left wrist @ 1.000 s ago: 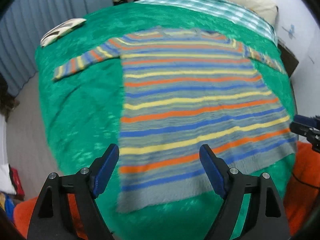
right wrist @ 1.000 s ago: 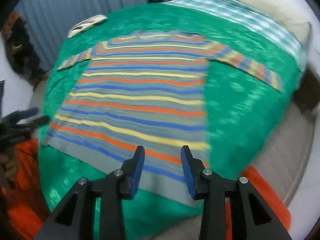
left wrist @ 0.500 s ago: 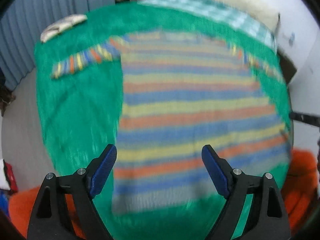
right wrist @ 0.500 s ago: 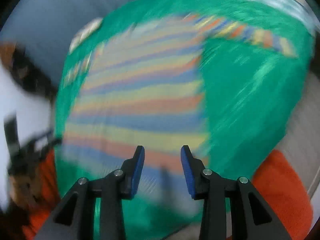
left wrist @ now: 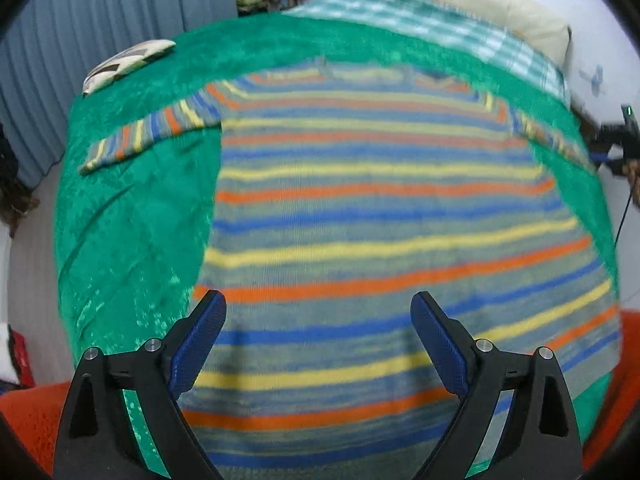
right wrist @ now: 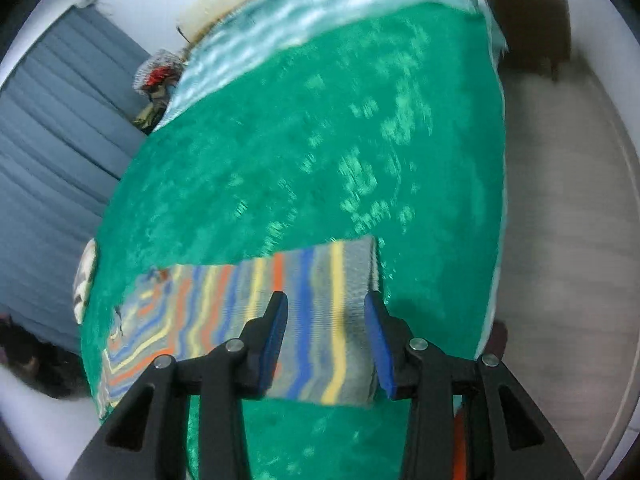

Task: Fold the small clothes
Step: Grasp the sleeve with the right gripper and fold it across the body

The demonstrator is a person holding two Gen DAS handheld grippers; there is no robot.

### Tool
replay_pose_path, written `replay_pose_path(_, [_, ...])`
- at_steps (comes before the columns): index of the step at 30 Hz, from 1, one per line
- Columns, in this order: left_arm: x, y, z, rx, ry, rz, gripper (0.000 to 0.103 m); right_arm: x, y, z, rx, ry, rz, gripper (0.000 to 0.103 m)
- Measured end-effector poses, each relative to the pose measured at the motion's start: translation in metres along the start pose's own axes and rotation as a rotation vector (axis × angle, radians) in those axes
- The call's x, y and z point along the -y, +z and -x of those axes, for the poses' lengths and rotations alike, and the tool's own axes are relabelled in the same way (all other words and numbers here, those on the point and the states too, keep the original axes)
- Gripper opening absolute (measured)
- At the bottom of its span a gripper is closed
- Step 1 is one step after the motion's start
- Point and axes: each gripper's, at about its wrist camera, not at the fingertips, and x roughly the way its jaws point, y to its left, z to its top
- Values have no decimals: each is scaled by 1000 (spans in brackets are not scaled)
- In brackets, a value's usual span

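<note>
A striped sweater [left wrist: 372,220] in grey, blue, orange and yellow lies flat on a green blanket [left wrist: 132,220], both sleeves spread out. My left gripper [left wrist: 319,332] is open and empty, low over the sweater's hem. My right gripper [right wrist: 326,332] is open above the cuff end of the right sleeve [right wrist: 316,312], which lies between the two blue pads. The right gripper also shows at the far right of the left wrist view [left wrist: 616,144].
A patterned pillow [left wrist: 124,62] lies at the blanket's far left corner. A checked cloth [left wrist: 432,28] and a cream pillow [left wrist: 480,0] are at the bed's head. Orange fabric [left wrist: 28,412] lies at the near edge. Floor [right wrist: 560,200] runs along the bed's right side.
My right gripper swung from the sweater's hem to the right sleeve cuff and its jaws opened wider. My left gripper moved closer and lower over the hem.
</note>
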Motion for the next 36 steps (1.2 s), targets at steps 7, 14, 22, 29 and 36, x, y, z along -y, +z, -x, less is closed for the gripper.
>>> replay_pose_path(7, [0,-2,-12,-23,16,-18,94,19,1,-26,-22,-112,-27,19])
replay_pose_path(14, [-13,-9,-5,-13,19,15,94,15,-8,-7,52,-137,-91,43])
replay_pose_path(22, [-20,-12,-17,-49,22,39,94,21,-9,-23,-48,-5,-86,3])
replay_pose_path(29, [-16,-11,-15,-41,-3,30,94,-57,1,36,81,-11,106,4])
replay_pose_path(36, [-19,-7,-12,-24,-31,45,94,-255,-28,33,4,258,400,4])
